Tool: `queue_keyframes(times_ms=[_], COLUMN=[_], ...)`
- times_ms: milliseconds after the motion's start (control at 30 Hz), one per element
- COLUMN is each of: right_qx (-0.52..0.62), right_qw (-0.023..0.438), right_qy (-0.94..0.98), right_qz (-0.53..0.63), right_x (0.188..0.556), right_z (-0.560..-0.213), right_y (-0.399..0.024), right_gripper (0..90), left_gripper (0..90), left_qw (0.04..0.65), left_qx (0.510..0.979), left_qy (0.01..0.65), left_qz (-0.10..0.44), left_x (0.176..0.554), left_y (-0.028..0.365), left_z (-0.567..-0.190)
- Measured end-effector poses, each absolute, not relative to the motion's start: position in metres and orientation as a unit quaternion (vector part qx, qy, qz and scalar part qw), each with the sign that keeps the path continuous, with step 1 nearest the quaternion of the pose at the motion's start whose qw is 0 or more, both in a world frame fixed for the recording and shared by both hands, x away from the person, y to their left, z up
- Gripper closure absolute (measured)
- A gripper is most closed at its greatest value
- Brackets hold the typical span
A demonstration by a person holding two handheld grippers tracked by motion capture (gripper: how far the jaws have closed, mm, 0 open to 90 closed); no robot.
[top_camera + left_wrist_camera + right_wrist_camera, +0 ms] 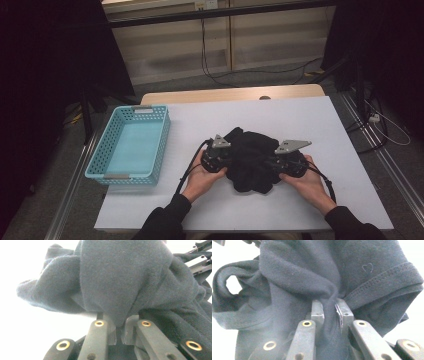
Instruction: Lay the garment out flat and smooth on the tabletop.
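Black garment (250,160); turquoise basket (99,159); white table (310,120)

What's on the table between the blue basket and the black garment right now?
Nothing lies there: in the high view the white tabletop is bare between the blue basket and the black garment, apart from the left gripper and its cable at the garment's edge.

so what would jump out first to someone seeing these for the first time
A crumpled black garment lies mid-table, pinched from both sides: the left tongs and the right tongs are each shut on a fold of it. To the left, apart from it, sits a light blue basket with perforated walls.
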State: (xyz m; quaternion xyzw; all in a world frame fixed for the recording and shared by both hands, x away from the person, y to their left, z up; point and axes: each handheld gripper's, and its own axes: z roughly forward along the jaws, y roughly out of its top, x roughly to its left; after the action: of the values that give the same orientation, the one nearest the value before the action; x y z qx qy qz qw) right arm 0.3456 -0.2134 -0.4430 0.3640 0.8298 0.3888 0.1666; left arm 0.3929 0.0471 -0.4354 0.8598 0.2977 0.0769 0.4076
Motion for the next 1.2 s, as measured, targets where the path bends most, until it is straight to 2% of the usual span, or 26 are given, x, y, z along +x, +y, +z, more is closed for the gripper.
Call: queue_keyframes(times_ms=[433, 533, 700, 767, 833, 1067, 1167, 1200], right_qx=[0.338, 0.333, 0.332, 0.340, 0.342, 0.390, 0.398, 0.398], right_qw=[0.098, 0.099, 0.139, 0.153, 0.185, 0.219, 0.235, 0.231], right_qy=[0.823, 0.816, 0.815, 0.814, 0.818, 0.792, 0.782, 0.781], right_qz=[0.446, 0.462, 0.454, 0.445, 0.424, 0.415, 0.418, 0.422], right_x=[0.310, 0.300, 0.305, 0.314, 0.321, 0.340, 0.339, 0.339], right_z=[-0.427, -0.418, -0.414, -0.417, -0.420, -0.422, -0.420, -0.419], right_y=[-0.194, -0.194, -0.196, -0.197, -0.198, -0.214, -0.219, -0.221], right_gripper=[79.7, 79.8, 78.2, 76.9, 72.8, 67.4, 61.7, 60.6], left_gripper=[84.3, 84.2, 82.7, 75.4, 61.6, 56.5, 48.2, 48.6], left_qw=[0.412, 0.417, 0.430, 0.429, 0.431, 0.456, 0.453, 0.453], left_qx=[0.858, 0.856, 0.841, 0.833, 0.825, 0.815, 0.815, 0.816], left_qy=[0.298, 0.295, 0.319, 0.333, 0.346, 0.333, 0.338, 0.335], left_qz=[0.072, 0.077, 0.077, 0.104, 0.119, 0.128, 0.130, 0.128], left_x=[0.357, 0.353, 0.370, 0.378, 0.385, 0.391, 0.388, 0.386], left_y=[0.093, 0.098, 0.092, 0.087, 0.084, 0.082, 0.080, 0.080], left_z=[-0.407, -0.399, -0.406, -0.412, -0.413, -0.400, -0.403, -0.404])
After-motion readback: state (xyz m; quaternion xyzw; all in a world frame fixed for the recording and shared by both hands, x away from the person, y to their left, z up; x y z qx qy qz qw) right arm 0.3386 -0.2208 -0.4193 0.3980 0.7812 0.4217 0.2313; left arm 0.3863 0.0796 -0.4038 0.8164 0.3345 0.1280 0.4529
